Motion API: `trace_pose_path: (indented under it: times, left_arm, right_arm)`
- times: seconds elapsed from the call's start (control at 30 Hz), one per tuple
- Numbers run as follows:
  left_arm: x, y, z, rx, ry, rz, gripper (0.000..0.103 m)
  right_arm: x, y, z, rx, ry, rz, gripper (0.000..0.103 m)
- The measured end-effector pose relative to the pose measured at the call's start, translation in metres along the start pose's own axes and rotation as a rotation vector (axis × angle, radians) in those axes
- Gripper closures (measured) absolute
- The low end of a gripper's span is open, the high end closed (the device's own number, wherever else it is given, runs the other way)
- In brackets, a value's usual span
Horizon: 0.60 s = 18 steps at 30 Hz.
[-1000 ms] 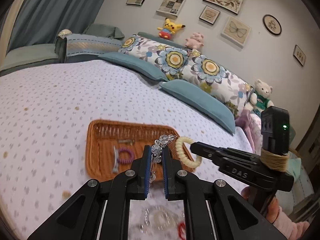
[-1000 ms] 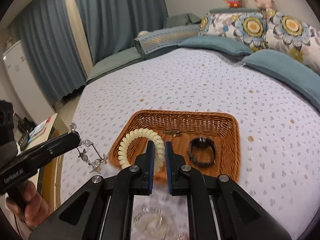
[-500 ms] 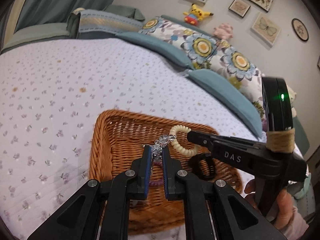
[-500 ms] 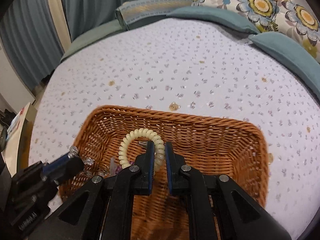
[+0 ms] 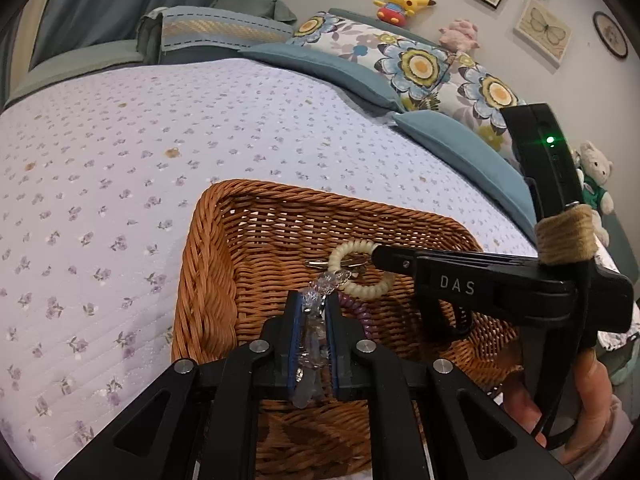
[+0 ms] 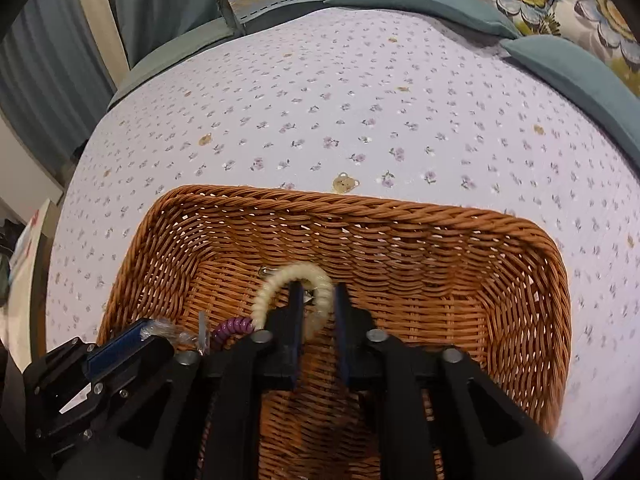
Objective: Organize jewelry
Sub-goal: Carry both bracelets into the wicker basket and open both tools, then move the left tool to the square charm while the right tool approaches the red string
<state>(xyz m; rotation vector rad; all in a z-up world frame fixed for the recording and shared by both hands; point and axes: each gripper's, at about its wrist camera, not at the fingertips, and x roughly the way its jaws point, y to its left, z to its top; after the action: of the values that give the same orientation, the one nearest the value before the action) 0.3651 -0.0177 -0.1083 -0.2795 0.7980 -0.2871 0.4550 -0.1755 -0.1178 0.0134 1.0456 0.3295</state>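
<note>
A brown wicker basket (image 5: 208, 264) (image 6: 400, 216) lies on the flowered bedspread. My left gripper (image 5: 312, 300) is shut on a clear crystal bead bracelet (image 5: 326, 284) and holds it low inside the basket. My right gripper (image 6: 316, 292) has its jaws slightly parted around a cream spiral coil bracelet (image 6: 280, 280), which also shows in the left wrist view (image 5: 362, 290), down near the basket floor. A purple coil bracelet (image 5: 354, 308) (image 6: 232, 326) and a small metal clip (image 5: 318, 264) lie in the basket. The left gripper shows at the lower left of the right wrist view (image 6: 156, 330).
The bedspread (image 5: 120, 160) stretches left and beyond the basket. Teal and flowered pillows (image 5: 420, 64) line the far side, with plush toys (image 5: 400, 0) on the headboard. A bedside surface with papers (image 6: 28, 240) sits off the bed's edge.
Both grippers have moved down into the basket with their bracelets. The right jaws have parted a little around the cream coil.
</note>
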Motion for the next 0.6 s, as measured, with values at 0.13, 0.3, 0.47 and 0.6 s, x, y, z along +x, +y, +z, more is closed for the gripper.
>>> trace_pose_path:
  times: [0.13, 0.3, 0.47, 0.6]
  left_arm:
    - [-0.016, -0.005, -0.001, 0.018, -0.016, 0.013, 0.061]
    - [-0.062, -0.011, -0.006, 0.041, -0.067, 0.0, 0.056]
    - [-0.116, -0.019, -0.018, 0.046, -0.113, -0.036, 0.056]
    - [-0.152, -0.03, -0.029, 0.063, -0.141, -0.047, 0.056]
  right_arm:
    - [-0.02, 0.0, -0.008, -0.006, -0.028, 0.017, 0.072]
    - [-0.07, 0.008, -0.032, -0.036, -0.097, 0.02, 0.072]
    - [-0.122, 0.013, -0.062, -0.047, -0.146, 0.05, 0.072]
    - [-0.156, 0.017, -0.083, -0.059, -0.17, 0.079, 0.072]
